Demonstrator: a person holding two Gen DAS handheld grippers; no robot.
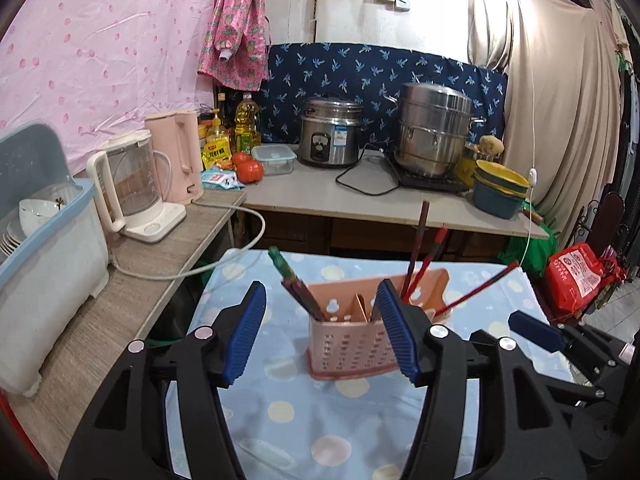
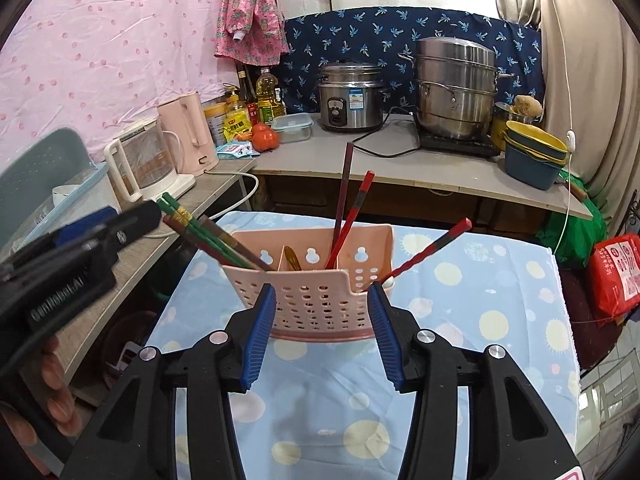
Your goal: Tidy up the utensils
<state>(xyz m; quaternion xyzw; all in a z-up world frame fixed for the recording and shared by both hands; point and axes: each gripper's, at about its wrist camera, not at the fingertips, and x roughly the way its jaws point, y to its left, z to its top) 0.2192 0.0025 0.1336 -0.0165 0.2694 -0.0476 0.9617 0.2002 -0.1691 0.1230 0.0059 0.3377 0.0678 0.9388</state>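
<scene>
A pink perforated utensil holder [image 1: 352,340] [image 2: 316,292] stands on a blue dotted tablecloth [image 1: 320,420] [image 2: 460,340]. Green and dark chopsticks [image 2: 208,236] [image 1: 296,284] lean out of its left compartment. A gold utensil [image 2: 294,258] sits in the middle one. Red chopsticks [image 2: 352,216] [image 1: 424,256] stand in the right one, and one red chopstick [image 2: 428,250] [image 1: 476,292] leans out to the right. My left gripper [image 1: 320,332] is open and empty just in front of the holder. My right gripper [image 2: 322,336] is open and empty, with its fingers to either side of the holder's front.
A grey counter [image 1: 360,196] behind holds a rice cooker [image 1: 330,136], a steel steamer pot [image 1: 434,132], stacked bowls [image 1: 500,192], tomatoes and bottles. A side shelf on the left carries two kettles [image 1: 136,184] and a dish rack [image 1: 40,240]. A red bag [image 1: 576,276] lies at right.
</scene>
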